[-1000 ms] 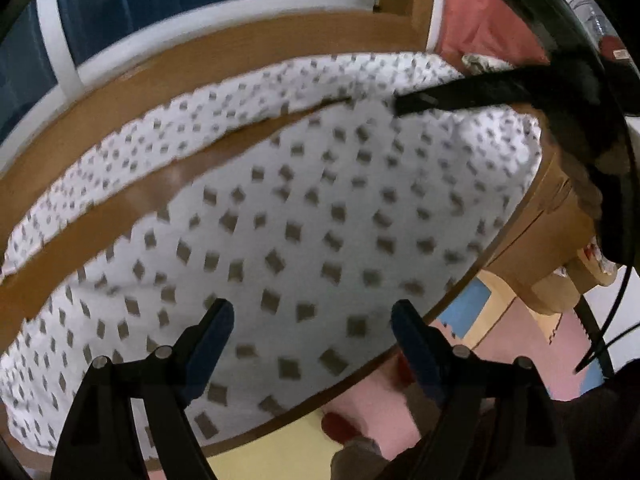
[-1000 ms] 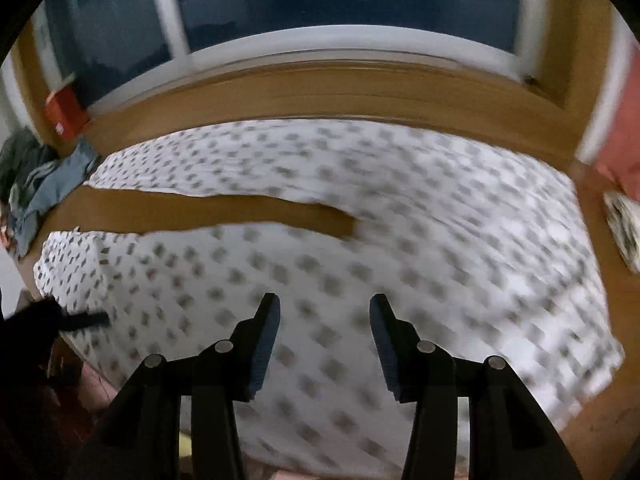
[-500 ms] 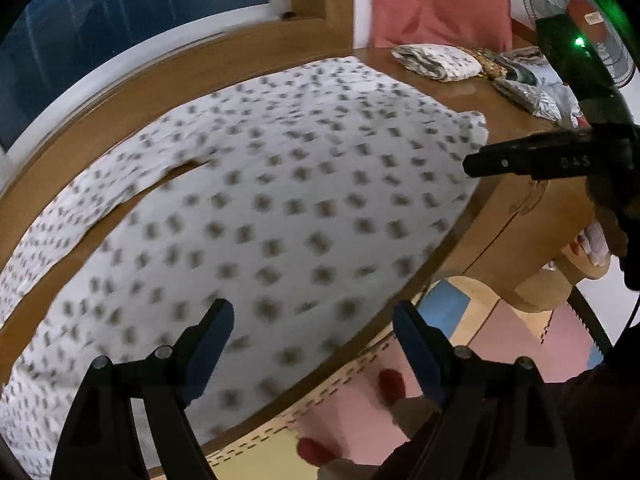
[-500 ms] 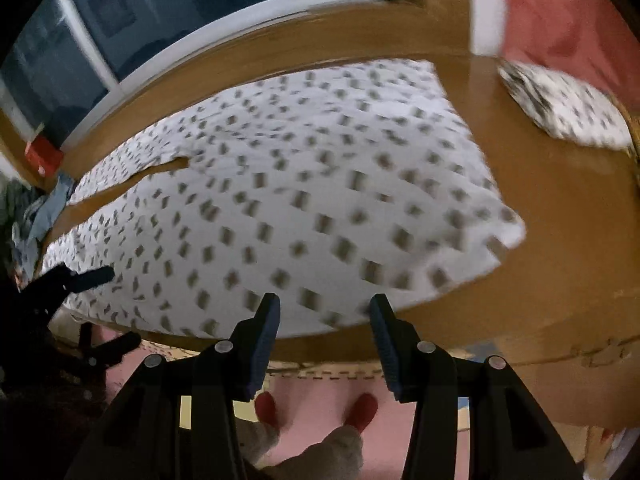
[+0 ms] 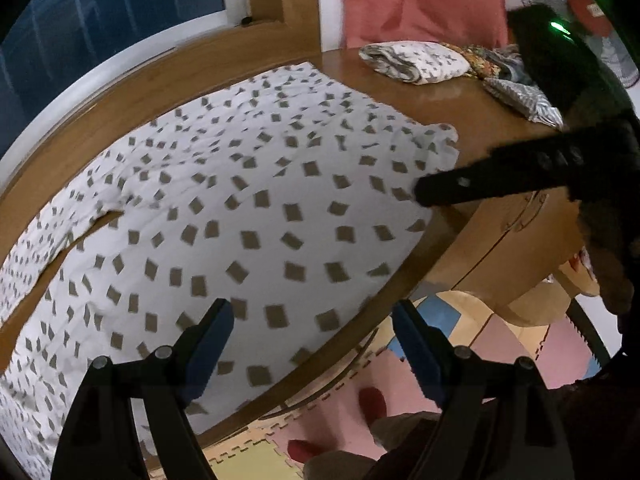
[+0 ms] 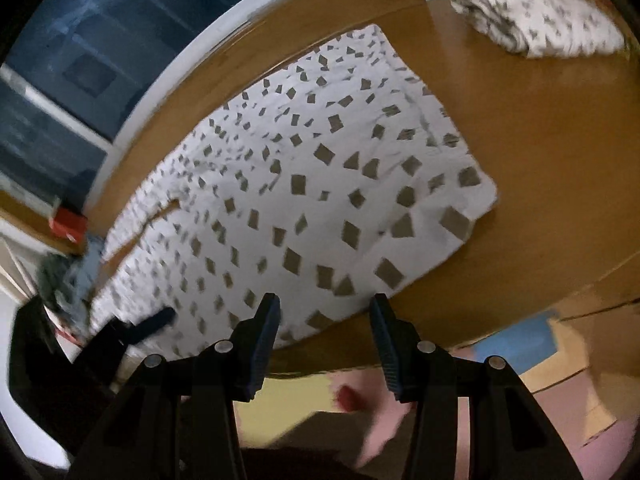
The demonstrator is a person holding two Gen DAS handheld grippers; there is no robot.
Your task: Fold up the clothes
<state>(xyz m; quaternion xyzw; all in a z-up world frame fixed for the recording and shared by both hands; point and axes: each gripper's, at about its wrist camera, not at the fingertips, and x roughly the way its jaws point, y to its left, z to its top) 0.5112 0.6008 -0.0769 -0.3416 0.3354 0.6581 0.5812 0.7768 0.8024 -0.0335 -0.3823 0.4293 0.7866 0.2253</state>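
A white garment with brown squares (image 5: 256, 208) lies spread flat on the wooden desk (image 5: 460, 92), its near edge along the desk's front rim. Both grippers hover over that rim, empty. The left hand-held gripper (image 5: 312, 344) has its jaws spread wide; the right hand-held gripper (image 6: 324, 332) also stands spread, nothing between its pads. A folded patterned cloth (image 6: 540, 20) sits at the far corner, well apart from the garment.

We see dim warm indoor light, a dark window (image 5: 120, 32), soft glare on the surface (image 6: 540, 128), strong fisheye bending and black corners, motion blur along the right view's left edge and floor (image 6: 560, 412).
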